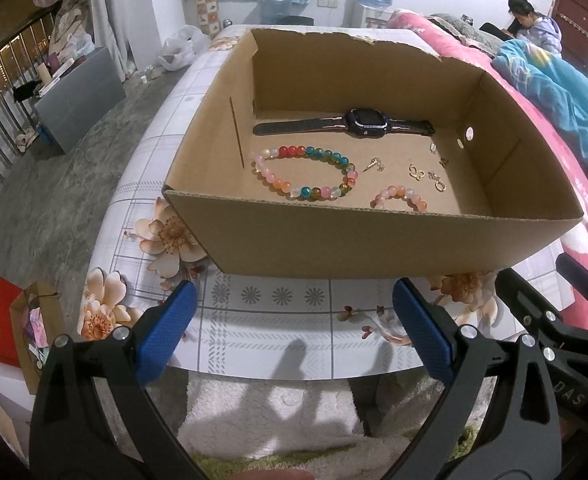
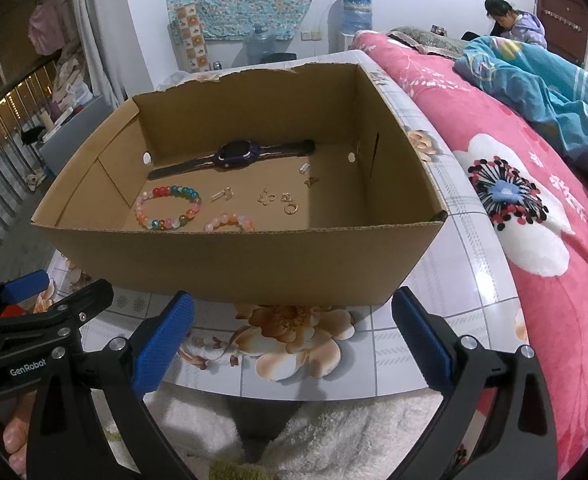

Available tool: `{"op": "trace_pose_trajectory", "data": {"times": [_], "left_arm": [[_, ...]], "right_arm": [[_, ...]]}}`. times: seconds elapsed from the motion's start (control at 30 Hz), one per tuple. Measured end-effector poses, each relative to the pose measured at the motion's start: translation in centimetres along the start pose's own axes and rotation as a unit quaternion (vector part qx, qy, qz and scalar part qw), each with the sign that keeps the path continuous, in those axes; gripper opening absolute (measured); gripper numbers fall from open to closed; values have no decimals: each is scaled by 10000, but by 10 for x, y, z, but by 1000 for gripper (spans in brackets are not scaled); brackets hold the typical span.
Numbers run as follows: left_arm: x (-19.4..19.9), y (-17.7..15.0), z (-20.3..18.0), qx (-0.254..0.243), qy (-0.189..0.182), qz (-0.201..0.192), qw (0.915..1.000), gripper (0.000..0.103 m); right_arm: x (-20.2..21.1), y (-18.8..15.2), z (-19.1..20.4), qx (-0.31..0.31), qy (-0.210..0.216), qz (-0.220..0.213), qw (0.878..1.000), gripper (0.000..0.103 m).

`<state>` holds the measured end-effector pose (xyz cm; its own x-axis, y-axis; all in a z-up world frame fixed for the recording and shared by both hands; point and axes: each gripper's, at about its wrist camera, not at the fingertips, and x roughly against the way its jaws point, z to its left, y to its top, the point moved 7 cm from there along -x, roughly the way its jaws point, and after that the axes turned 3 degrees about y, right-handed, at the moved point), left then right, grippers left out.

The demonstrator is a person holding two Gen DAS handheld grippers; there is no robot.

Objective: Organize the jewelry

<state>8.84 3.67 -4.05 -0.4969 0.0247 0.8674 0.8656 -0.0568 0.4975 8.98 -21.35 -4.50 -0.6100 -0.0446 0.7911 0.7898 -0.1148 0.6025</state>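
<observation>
Nearest, the left tool (image 1: 292,332) and right tool (image 2: 292,336) both gape wide and empty, side by side over the flowered worktop (image 2: 445,280). Ahead lies the open brown cardboard box (image 1: 373,240); on its floor the multicoloured bead bracelet (image 1: 303,172) sits left, nearer the left tool, long axis crosswise.

One cardboard box (image 1: 373,240). One watch (image 1: 345,123). Two bead bracelets: multicolour (image 1: 305,172), pink (image 1: 399,197). About five small metal trinkets (image 1: 417,171), frame centre-right. Two hand-held grippers: left (image 1: 294,332), right (image 2: 294,332).
</observation>
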Motion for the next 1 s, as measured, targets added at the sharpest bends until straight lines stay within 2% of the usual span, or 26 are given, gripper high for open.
{"op": "trace_pose_trajectory", "data": {"times": [1.0], "left_arm": [[0,0,0,-20,11,0,10000,95]], "right_arm": [[0,1,-2,-38,-24,20,10000,97]]}}
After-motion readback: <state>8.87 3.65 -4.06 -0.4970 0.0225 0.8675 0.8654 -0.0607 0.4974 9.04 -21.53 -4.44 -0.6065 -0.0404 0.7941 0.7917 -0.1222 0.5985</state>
